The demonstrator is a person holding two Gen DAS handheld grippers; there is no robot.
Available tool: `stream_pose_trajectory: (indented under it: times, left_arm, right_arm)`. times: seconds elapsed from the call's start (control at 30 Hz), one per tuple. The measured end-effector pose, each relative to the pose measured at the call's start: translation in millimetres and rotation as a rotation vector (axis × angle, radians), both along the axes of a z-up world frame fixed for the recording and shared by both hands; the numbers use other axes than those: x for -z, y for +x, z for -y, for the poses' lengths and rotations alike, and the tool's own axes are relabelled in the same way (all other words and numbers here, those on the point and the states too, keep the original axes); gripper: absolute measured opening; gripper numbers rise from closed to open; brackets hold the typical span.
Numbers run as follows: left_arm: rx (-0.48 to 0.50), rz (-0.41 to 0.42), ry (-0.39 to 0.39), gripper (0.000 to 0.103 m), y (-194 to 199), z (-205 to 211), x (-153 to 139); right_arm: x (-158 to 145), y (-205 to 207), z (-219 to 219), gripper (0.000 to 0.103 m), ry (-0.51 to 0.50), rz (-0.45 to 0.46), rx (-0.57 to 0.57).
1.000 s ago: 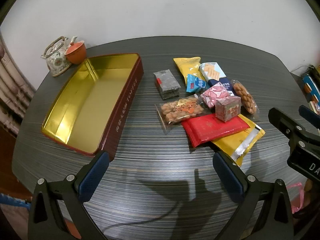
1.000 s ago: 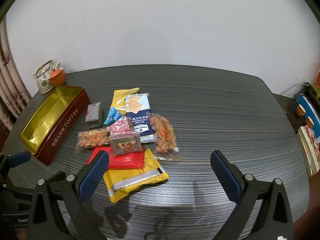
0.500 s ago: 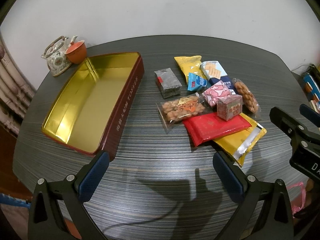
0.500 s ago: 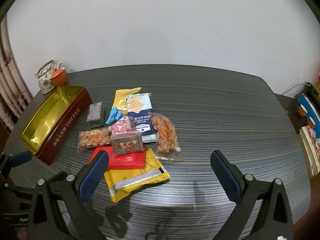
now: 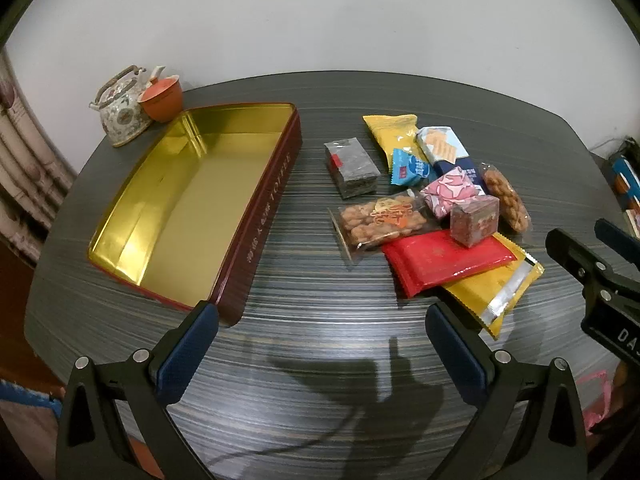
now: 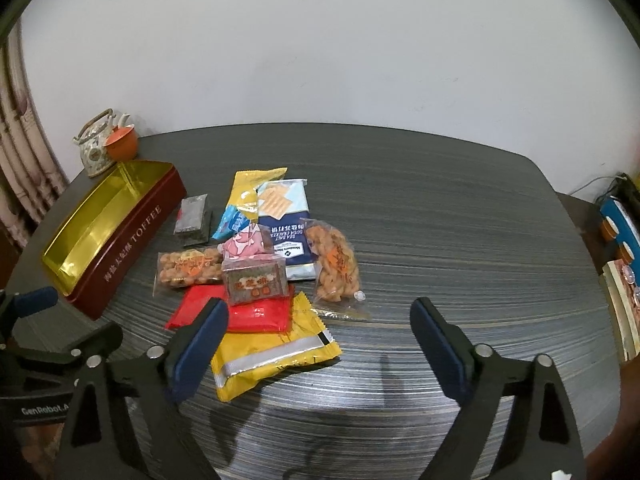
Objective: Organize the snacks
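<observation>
A pile of snack packets lies on the dark table [image 5: 320, 288]: a red packet [image 5: 444, 258] on a yellow packet [image 5: 496, 284], a small brown box [image 5: 475, 220], a peanut bag [image 5: 380, 220], a dark block packet [image 5: 351, 166]. The open gold-lined toffee tin [image 5: 188, 204] stands empty to the left. My left gripper [image 5: 320, 344] is open and empty, hovering near the table's front edge. My right gripper [image 6: 320, 344] is open and empty, with its left finger over the red packet [image 6: 256, 314] and yellow packet [image 6: 276, 350].
A floral teapot [image 5: 122, 112] and an orange cup [image 5: 162, 96] stand behind the tin at the back left. A white wall runs behind the table. Boxes and clutter [image 6: 618, 240] sit off the table's right edge.
Both grippers have moved slightly forward towards the snack pile. Both stay open. Nothing on the table has moved.
</observation>
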State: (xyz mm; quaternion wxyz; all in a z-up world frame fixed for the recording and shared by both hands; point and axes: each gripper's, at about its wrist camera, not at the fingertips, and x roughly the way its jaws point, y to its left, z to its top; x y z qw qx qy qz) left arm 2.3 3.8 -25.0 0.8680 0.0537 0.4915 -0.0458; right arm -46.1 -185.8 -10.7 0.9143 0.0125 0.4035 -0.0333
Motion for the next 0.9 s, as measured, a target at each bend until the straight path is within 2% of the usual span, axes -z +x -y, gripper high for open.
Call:
stream_pose_trajectory:
  times: [0.13, 0.3, 0.37, 0.43, 0.9]
  left_arm:
    - [0.003, 0.001, 0.003, 0.102, 2.6, -1.9, 2.1]
    - [0.007, -0.006, -0.006, 0.101, 10.4, -6.7, 5.3]
    - [0.012, -0.008, -0.001, 0.096, 12.9, -6.8, 6.7]
    - [0.022, -0.014, 0.001, 0.093, 15.4, -6.7, 9.0]
    - [0.061, -0.029, 0.001, 0.092, 30.1, -0.4, 16.0]
  right_arm:
    - [6.0, 2.8, 6.8, 0.081, -0.001, -0.015, 0.01]
    - [14.1, 8.4, 18.1, 0.078, 0.043, -0.032, 0.034]
    - [17.5, 12.6, 20.7, 0.072, 0.048, -0.036, 0.035]
    - [22.4, 19.3, 22.7, 0.071, 0.046, -0.052, 0.028]
    - [48.0, 70.9, 27.9, 0.058, 0.033, -0.116, -0.046]
